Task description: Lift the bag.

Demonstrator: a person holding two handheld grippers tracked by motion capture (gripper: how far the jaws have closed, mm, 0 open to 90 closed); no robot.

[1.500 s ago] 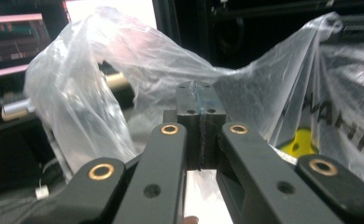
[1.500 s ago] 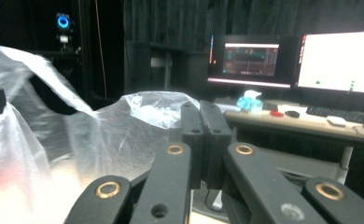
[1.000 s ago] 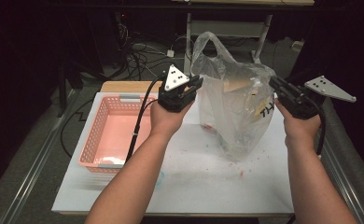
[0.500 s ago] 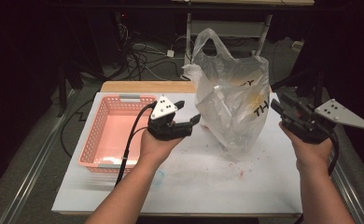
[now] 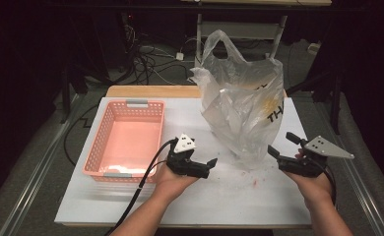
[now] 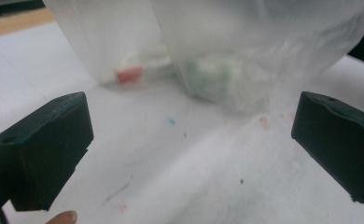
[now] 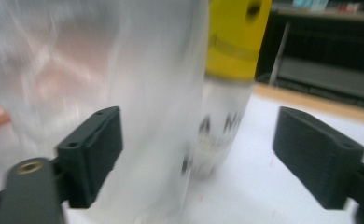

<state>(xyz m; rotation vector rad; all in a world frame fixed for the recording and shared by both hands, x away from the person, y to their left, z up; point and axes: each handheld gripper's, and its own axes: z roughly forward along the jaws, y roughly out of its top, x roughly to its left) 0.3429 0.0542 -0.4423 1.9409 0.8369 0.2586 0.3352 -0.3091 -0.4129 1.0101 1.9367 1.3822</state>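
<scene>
While the pink plastic basket (image 5: 125,140) sits empty at the left of the white counter (image 5: 229,196) in the high view, the left claw (image 5: 206,166) lies low near the frame's middle, just right of the basket's lower right corner, held in the person's left hand (image 5: 173,178) with its cable trailing down toward the bottom edge. Its jaws have just been opening and now stand released, wide apart, with nothing between them; in the left gripper view they frame bare counter speckled with small red and blue marks, and the bag's bottom edge lies beyond them in the upper half of the frame. Right of centre in the high view stands the translucent plastic shopping bag (image 5: 244,103), upright on the counter, its handles rising toward the top of the frame, dark lettering and a yellow patch on its right face. Through the film (image 6: 217,56) in the left gripper view a blurred red and white item and a green and white one show at its bottom. At lower right in the high view the right claw (image 5: 281,145) points up and left at the bag's base. Its jaws have also just been opening and are released; in the right gripper view the bag (image 7: 161,93) stands between them, the pads clear of it.
</scene>
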